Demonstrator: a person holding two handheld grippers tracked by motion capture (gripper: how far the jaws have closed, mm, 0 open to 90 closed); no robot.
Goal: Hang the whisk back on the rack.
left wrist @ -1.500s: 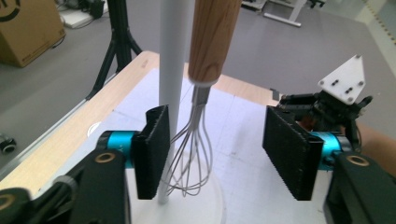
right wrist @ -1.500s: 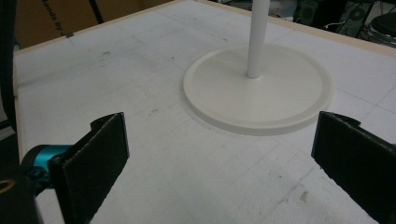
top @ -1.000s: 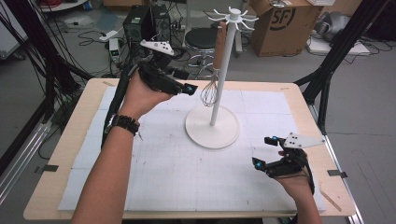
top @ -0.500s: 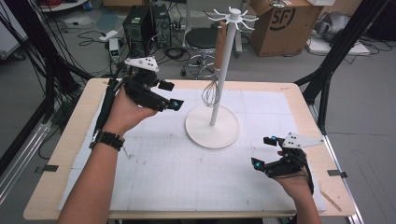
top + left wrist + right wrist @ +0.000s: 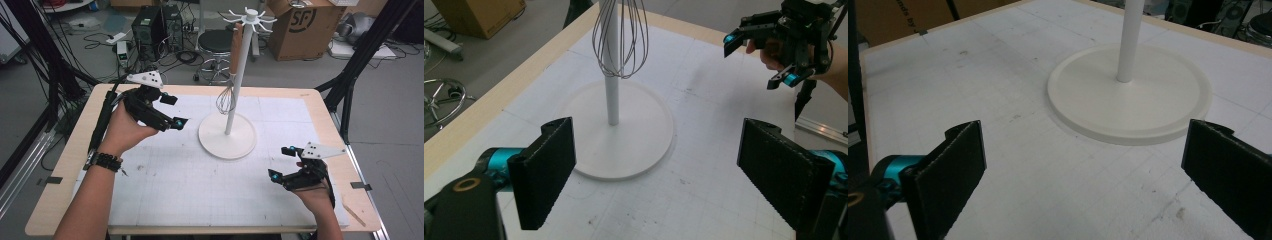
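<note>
1. One table (image 5: 70, 165) carries everything; a white gridded mat (image 5: 200, 185) covers most of its top, leaving bare wood along the edges.
2. A white stand (image 5: 227, 135) sits on the mat, nearer the far edge than the near one and about midway between the left and right edges. Its round base lies flat, its pole rises upright, and short hooks ring the top.
3. A whisk (image 5: 226, 97) hangs from the stand with its wooden handle up, close beside the pole. Its wire head hangs clear above the base. In the left gripper view the wires (image 5: 620, 37) overlap the pole.
4. Left gripper (image 5: 172, 111) is held above the table's far left part, pointing toward the stand and well apart from the whisk. Its jaws have just been opening and now stand wide apart with nothing between them; in its own view (image 5: 656, 170) the base shows in the gap.
5. Right gripper (image 5: 282, 162) hovers low near the table's near right corner, pointing toward the stand's base. Its jaws are spread wide and hold nothing.
</note>
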